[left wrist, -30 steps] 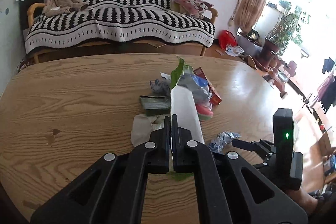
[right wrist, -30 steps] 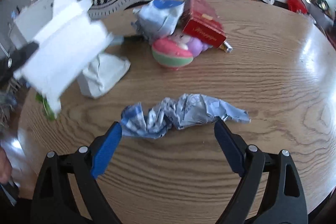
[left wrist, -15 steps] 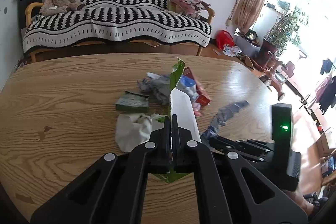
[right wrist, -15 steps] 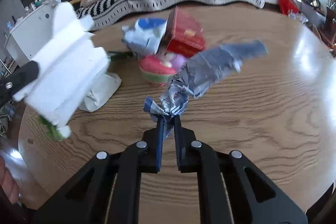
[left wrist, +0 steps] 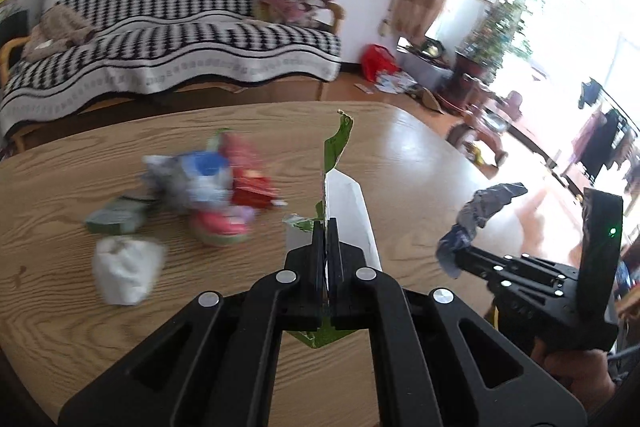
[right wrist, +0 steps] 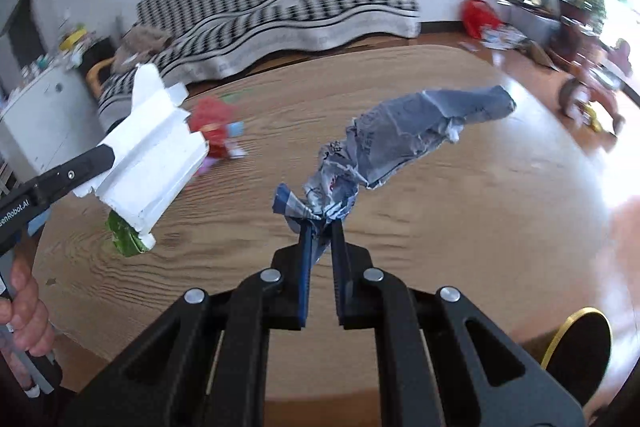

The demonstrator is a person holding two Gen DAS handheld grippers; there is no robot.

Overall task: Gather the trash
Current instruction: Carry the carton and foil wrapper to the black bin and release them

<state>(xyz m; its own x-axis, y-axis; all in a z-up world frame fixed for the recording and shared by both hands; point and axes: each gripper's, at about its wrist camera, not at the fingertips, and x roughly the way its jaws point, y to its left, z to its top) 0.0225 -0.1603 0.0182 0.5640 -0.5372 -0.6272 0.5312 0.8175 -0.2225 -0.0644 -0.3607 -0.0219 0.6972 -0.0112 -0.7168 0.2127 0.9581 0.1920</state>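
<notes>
My left gripper (left wrist: 326,227) is shut on a flattened white and green carton (left wrist: 348,203), held above the wooden table (left wrist: 60,307). The same carton (right wrist: 152,151) shows at the left of the right wrist view, in the left gripper (right wrist: 106,157). My right gripper (right wrist: 320,227) is shut on one end of a crumpled blue-grey wrapper (right wrist: 404,139), lifted clear of the table. From the left wrist view that wrapper (left wrist: 480,215) hangs from the right gripper (left wrist: 454,259) at the right.
A blurred pile of trash lies on the table: a blue-white wrapper (left wrist: 192,179), a red box (left wrist: 248,175), a pink and green ball (left wrist: 222,227), a green packet (left wrist: 116,219) and a white paper wad (left wrist: 124,267). A striped sofa (left wrist: 168,47) stands behind. A yellow-rimmed round thing (right wrist: 580,343) sits low right.
My right gripper closed on the blue-grey wrapper and lifted it off the table. Both grippers then swung to the right, so the trash pile slid left in both views.
</notes>
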